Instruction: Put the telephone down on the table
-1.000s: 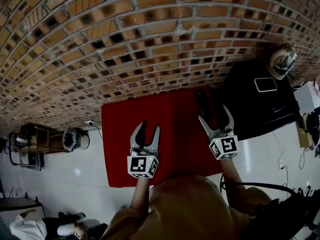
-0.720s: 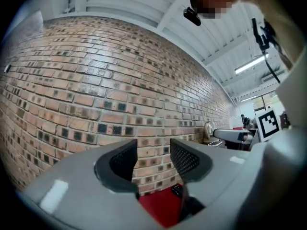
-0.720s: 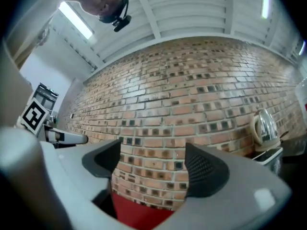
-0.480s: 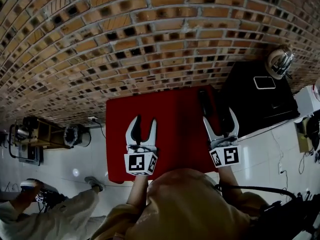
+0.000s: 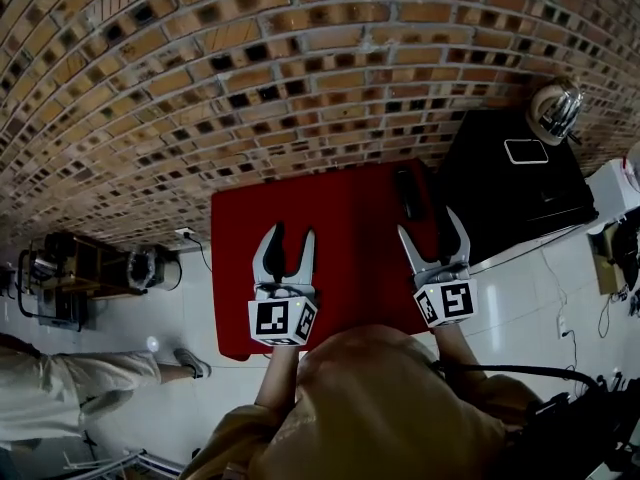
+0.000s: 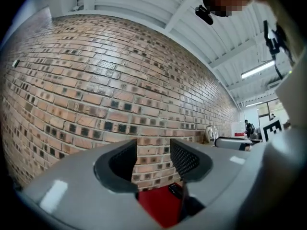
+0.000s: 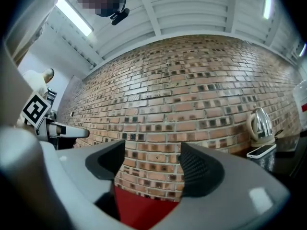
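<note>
Head view: the telephone (image 5: 407,194) lies on the red table (image 5: 350,253) at its far right, apart from both grippers. Jaws of the left gripper (image 5: 288,240) stand spread and empty; the right gripper (image 5: 432,230) is closing its jaws on nothing.

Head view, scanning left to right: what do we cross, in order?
Wooden shelf unit → left gripper → telephone → kettle.
</note>
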Tool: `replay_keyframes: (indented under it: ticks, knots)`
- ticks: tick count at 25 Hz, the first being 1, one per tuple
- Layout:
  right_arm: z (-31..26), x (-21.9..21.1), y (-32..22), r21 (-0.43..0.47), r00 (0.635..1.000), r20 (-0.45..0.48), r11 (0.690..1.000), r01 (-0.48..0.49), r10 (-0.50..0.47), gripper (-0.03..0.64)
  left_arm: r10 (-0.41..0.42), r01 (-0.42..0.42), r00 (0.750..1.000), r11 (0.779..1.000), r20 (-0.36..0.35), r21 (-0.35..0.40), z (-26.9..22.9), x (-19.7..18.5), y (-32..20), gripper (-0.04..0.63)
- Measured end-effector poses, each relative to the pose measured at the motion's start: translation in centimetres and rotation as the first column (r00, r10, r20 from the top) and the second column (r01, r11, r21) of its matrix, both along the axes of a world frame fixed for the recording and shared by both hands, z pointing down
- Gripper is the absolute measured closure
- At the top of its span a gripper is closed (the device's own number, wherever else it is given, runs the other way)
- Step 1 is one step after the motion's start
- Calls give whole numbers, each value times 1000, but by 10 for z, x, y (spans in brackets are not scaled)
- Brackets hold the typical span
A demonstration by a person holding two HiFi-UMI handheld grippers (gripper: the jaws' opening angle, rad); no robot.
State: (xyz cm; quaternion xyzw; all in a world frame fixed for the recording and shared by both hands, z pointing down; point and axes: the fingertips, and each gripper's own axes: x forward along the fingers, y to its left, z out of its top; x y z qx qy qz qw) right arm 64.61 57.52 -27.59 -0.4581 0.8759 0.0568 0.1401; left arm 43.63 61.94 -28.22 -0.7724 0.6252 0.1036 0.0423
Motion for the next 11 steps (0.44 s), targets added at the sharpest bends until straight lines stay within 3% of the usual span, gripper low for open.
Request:
replay_keyframes:
  ticks: [11]
  knots:
    - [0,4,1,7,999,31,1000,15,-15,282,38,-38,998,999,52,-17,9,13,0,394]
